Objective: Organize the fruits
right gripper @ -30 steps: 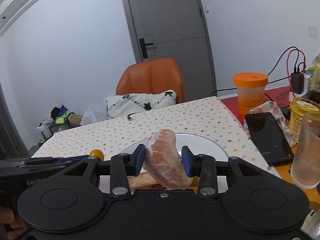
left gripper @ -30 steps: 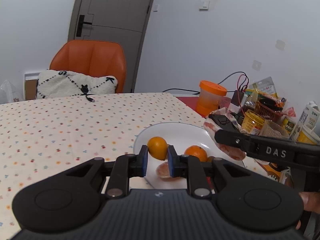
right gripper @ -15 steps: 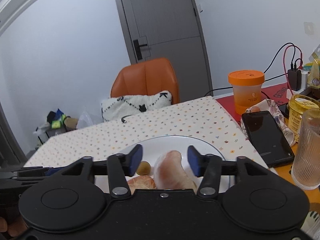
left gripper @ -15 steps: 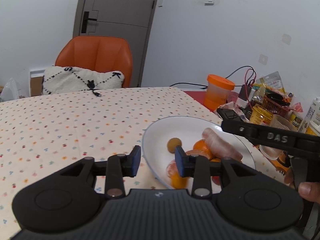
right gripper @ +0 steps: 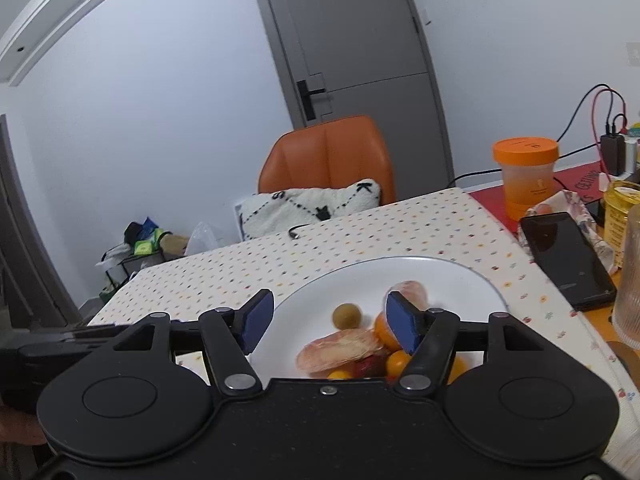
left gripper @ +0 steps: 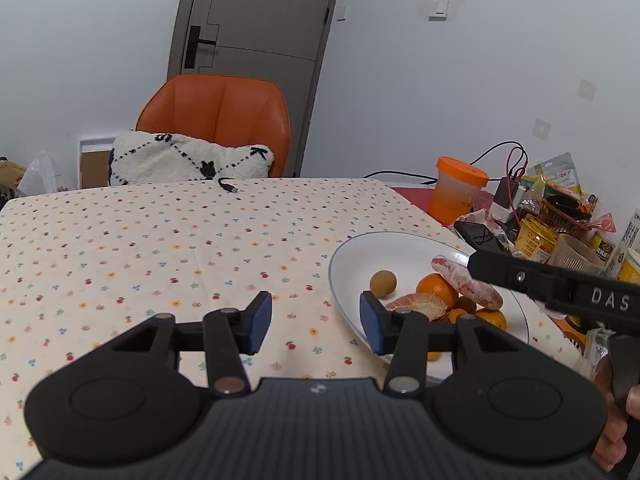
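Note:
A white plate [left gripper: 384, 246] [right gripper: 448, 276] on the dotted tablecloth holds the fruit. On it lie a small brown round fruit [left gripper: 383, 283] [right gripper: 346, 315], oranges [left gripper: 437, 289] [right gripper: 383, 330], a peeled pink segment [left gripper: 420, 306] [right gripper: 340, 350] and a second pink wedge [left gripper: 466, 282] [right gripper: 409, 292]. My left gripper [left gripper: 315, 322] is open and empty, just left of the plate's near rim. My right gripper [right gripper: 326, 322] is open and empty above the plate's near side; its body [left gripper: 560, 286] crosses the left wrist view at right.
An orange-lidded cup [left gripper: 458, 190] [right gripper: 525, 176], a black phone [right gripper: 566, 258], a ribbed glass [right gripper: 632, 280], jars and snack packets [left gripper: 556, 216] crowd the table's right side. An orange chair [left gripper: 218, 120] with a white cushion stands at the far edge. A cable end [left gripper: 228, 185] lies there.
Both grippers let go of their fruit over the plate: the left released an orange, the right a pink wedge. Both then opened wide and drew back from the plate.

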### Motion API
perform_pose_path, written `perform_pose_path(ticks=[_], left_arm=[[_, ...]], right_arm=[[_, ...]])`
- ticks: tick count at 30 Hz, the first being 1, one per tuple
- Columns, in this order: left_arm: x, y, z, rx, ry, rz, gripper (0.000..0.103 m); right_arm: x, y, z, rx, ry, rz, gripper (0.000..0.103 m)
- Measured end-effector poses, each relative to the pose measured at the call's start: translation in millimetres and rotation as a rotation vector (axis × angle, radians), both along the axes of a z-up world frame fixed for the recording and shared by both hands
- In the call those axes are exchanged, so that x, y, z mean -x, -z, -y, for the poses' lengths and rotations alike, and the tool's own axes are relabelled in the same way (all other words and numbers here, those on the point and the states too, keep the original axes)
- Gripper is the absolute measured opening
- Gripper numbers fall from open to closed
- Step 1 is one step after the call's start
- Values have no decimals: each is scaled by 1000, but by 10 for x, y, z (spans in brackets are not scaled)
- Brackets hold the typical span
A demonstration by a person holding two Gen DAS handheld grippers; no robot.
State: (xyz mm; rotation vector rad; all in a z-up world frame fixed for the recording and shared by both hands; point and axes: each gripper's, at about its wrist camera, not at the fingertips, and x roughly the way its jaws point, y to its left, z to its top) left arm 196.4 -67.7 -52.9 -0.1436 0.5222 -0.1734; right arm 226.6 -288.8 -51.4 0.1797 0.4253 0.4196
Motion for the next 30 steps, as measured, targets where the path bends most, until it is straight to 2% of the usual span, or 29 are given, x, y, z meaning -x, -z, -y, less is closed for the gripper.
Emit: perform_pose_path(ticks=[5,9,18,20,23,30], left_arm=[[70,-28,-69,-1,-14,4,47],[159,-39,-151,0,-35,1,57],[396,-100,-317,-24,-92,13,74],[461,-110,-360,-27,-110,15,78],[555,-121,-417,-30,-125,19,80],[779,-153,-526,-53,-155,25,85]], right_arm=[[54,-10,-58,0,-15,-7,66],[112,-11,-108,-6,-30,-16,69],[323,-42,-269,11,-50,-6,88],[381,-58,-312,19,-53,-1,94],[481,-78,-387,42,-58,13,99],[684,-118,-518,81,-63,34,103]])
